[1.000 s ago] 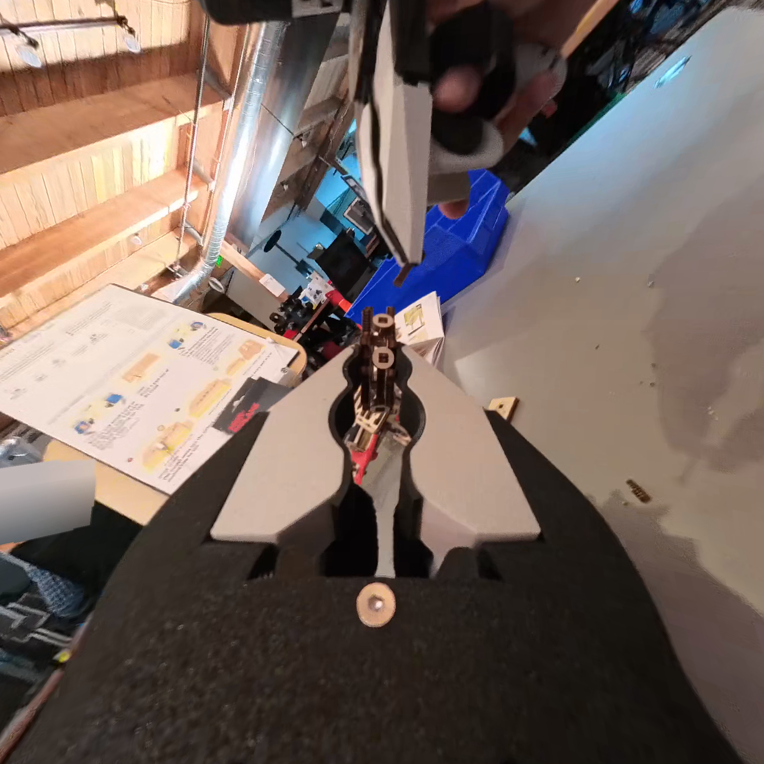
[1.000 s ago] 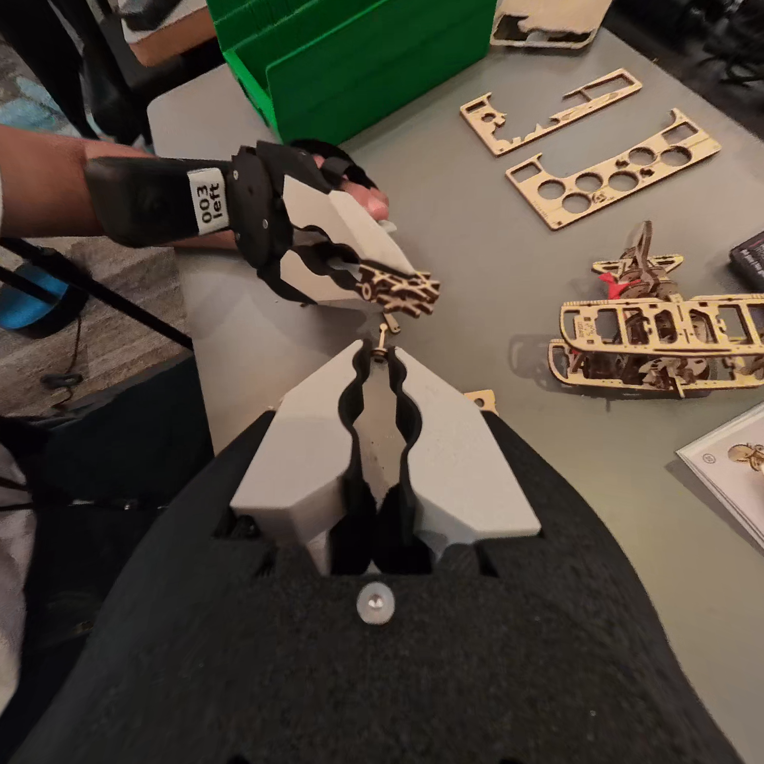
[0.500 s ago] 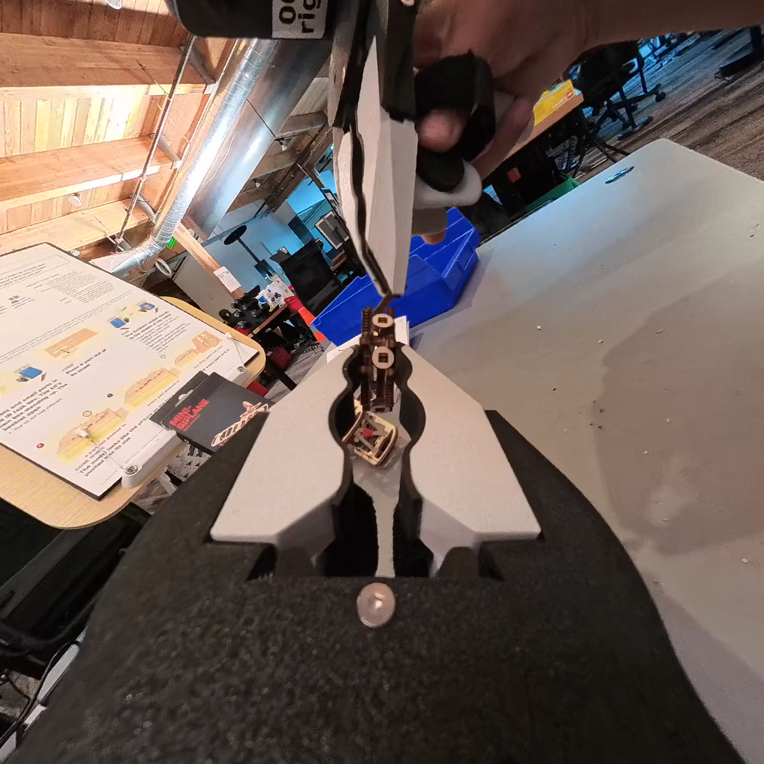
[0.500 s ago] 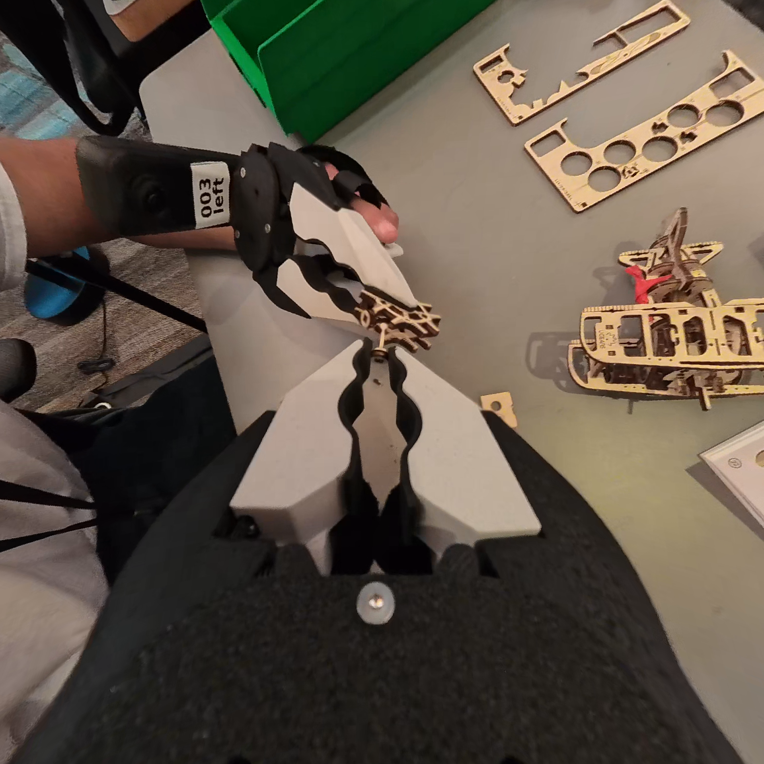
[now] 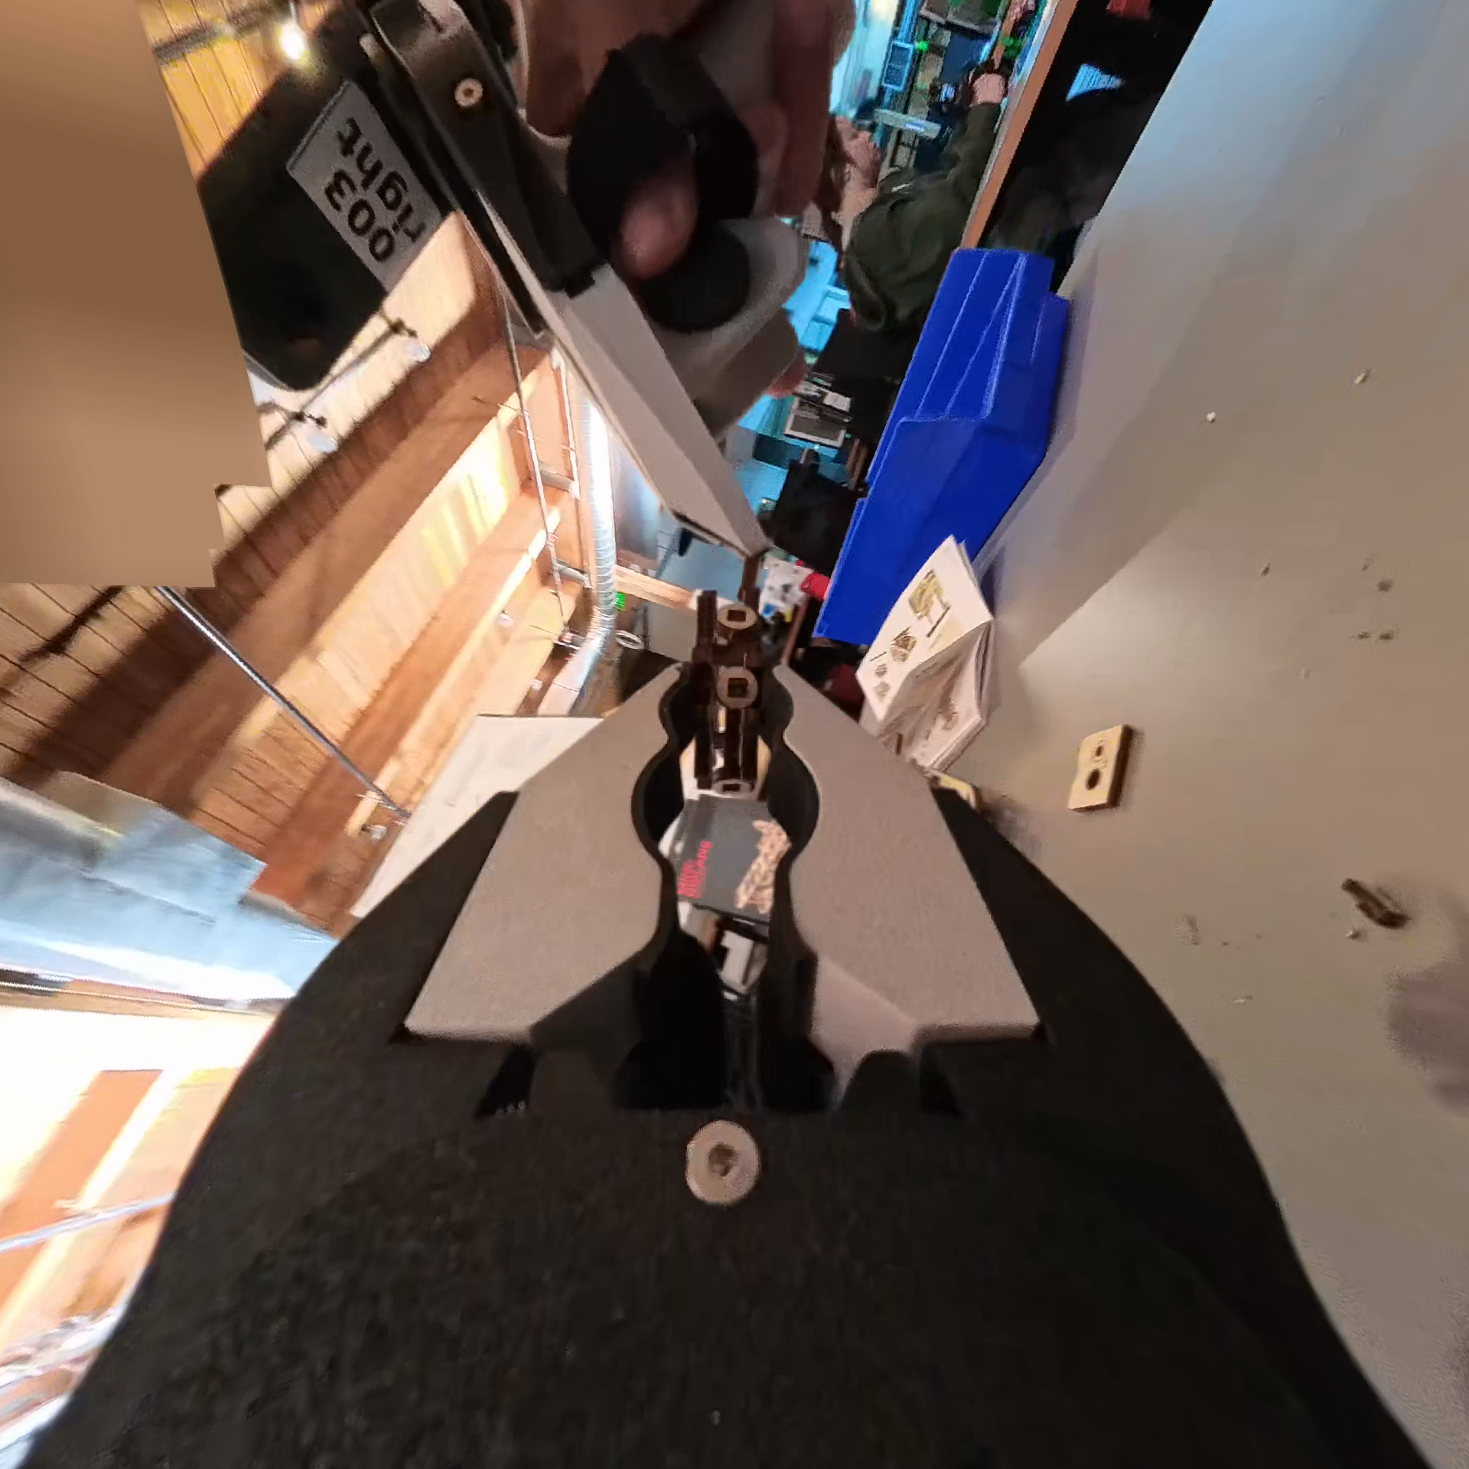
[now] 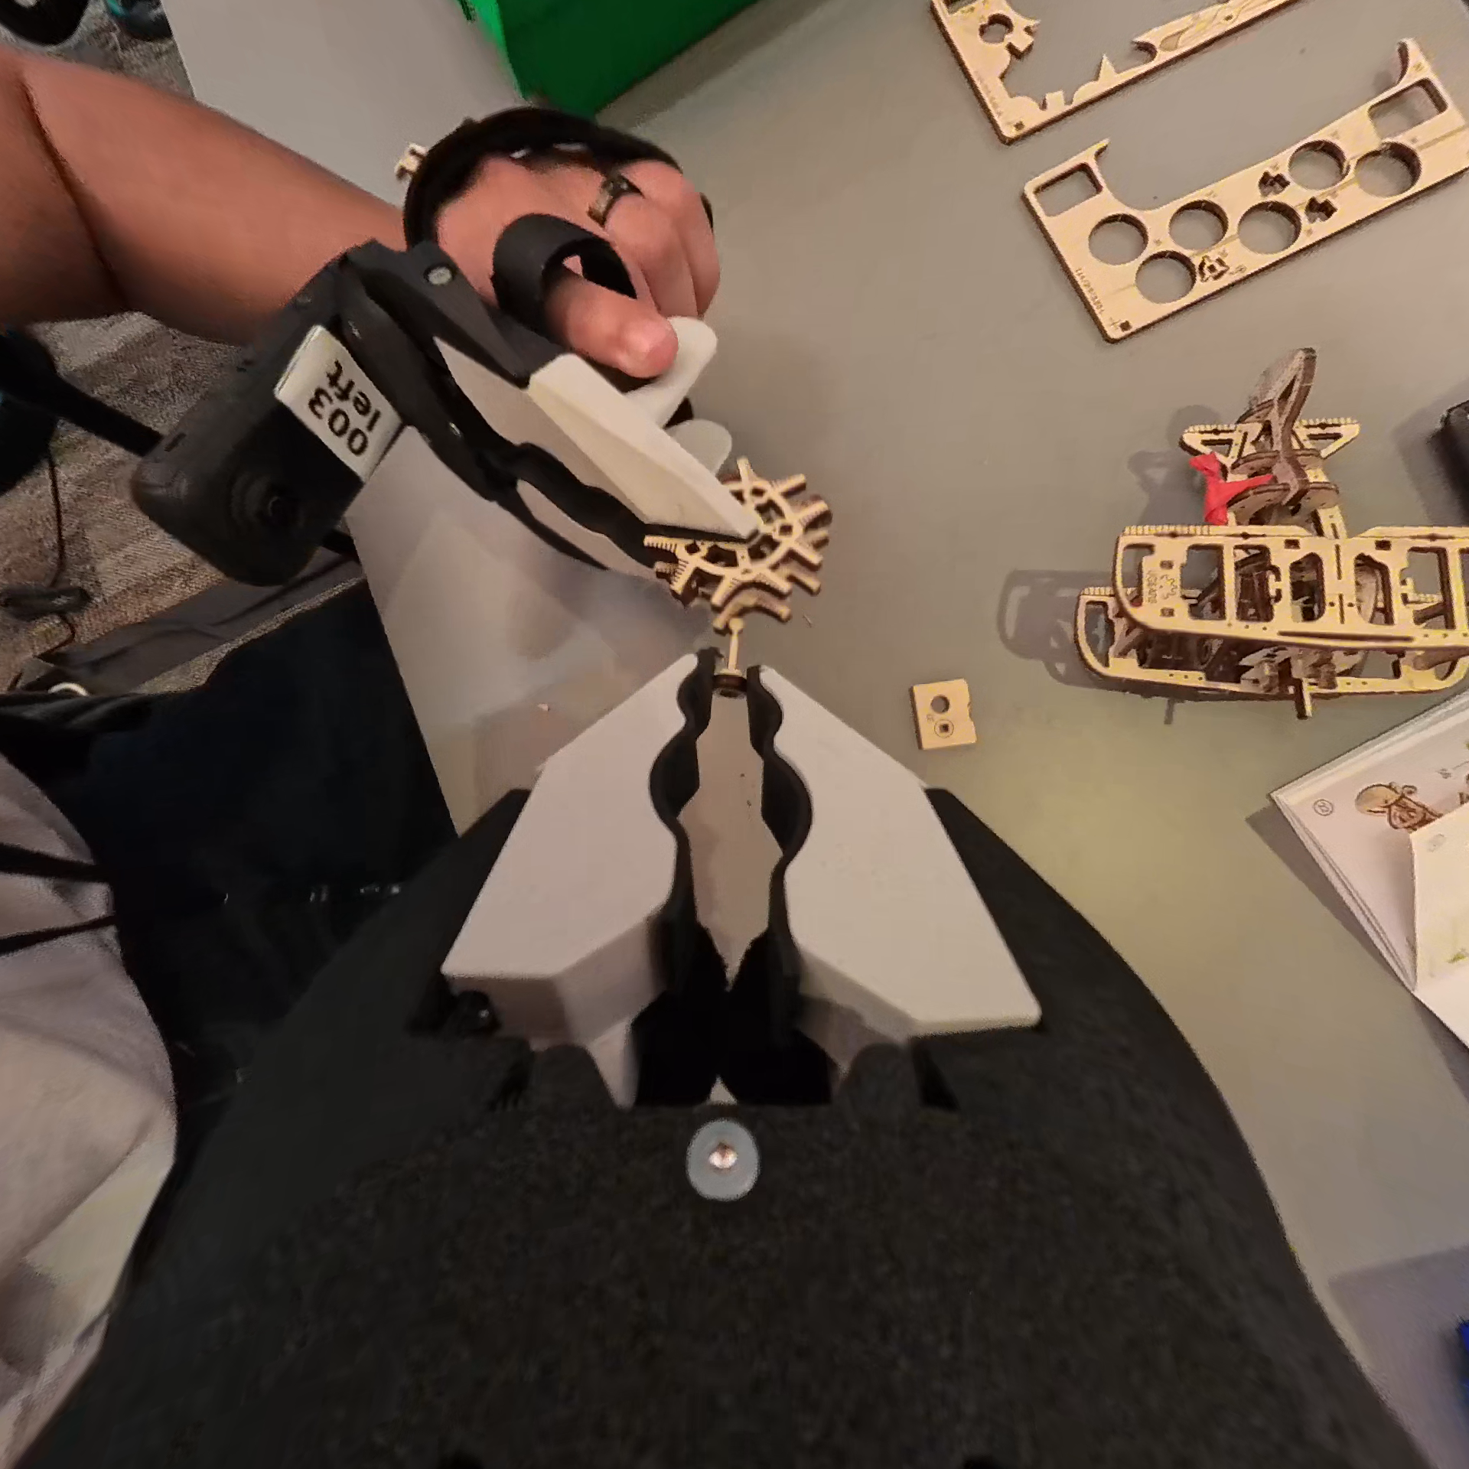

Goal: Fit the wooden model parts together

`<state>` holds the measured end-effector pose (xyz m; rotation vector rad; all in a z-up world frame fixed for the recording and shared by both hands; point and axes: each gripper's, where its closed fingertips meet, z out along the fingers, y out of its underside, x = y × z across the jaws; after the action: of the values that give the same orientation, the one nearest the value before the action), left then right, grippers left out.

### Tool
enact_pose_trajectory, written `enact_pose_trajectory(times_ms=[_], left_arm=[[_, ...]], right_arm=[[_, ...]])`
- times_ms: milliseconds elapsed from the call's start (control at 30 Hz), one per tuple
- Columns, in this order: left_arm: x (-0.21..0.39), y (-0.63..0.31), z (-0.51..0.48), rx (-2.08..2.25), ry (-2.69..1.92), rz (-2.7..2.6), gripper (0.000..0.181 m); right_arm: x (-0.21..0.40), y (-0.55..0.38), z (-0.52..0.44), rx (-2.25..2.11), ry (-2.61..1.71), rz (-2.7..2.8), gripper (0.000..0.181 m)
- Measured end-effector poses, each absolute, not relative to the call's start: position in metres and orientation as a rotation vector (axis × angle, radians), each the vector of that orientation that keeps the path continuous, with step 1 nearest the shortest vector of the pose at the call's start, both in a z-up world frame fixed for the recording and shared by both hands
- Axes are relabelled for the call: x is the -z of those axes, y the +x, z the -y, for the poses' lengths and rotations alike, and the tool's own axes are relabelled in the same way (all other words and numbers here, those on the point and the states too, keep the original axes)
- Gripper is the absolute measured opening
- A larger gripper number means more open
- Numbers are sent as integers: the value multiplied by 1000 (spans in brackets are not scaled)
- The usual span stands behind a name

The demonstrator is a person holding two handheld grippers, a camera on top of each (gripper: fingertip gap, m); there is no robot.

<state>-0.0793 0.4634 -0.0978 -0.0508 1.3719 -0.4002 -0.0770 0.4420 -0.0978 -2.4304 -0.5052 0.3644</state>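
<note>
Your left hand-held gripper (image 6: 755, 532) is clamped on the wooden gear cluster (image 6: 747, 548), holding it in the air above the worktop (image 6: 874, 397). Your right hand-held gripper (image 6: 727, 680) is pinched narrow on a small wooden pin (image 6: 733, 656), whose tip touches the cluster's underside. The part-built wooden plane (image 6: 1272, 620) lies well apart to the right, near two punched-out sheets (image 6: 1240, 207).

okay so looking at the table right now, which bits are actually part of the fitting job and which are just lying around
In use:
- gear cluster, clamped in the left gripper
- small wooden pin, pinched in the right gripper, its tip at the cluster

Lying about:
- half-built wooden plane
- two punched-out part sheets
- small square wooden offcut
- instruction booklet
- green bin
</note>
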Motion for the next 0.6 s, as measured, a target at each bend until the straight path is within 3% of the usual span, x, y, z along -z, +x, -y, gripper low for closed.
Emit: enact_pose_trajectory(times_ms=[600], left_arm=[[82, -96, -435, 273, 112, -1266, 12]], right_arm=[[85, -91, -425, -384, -2203, 725, 7]])
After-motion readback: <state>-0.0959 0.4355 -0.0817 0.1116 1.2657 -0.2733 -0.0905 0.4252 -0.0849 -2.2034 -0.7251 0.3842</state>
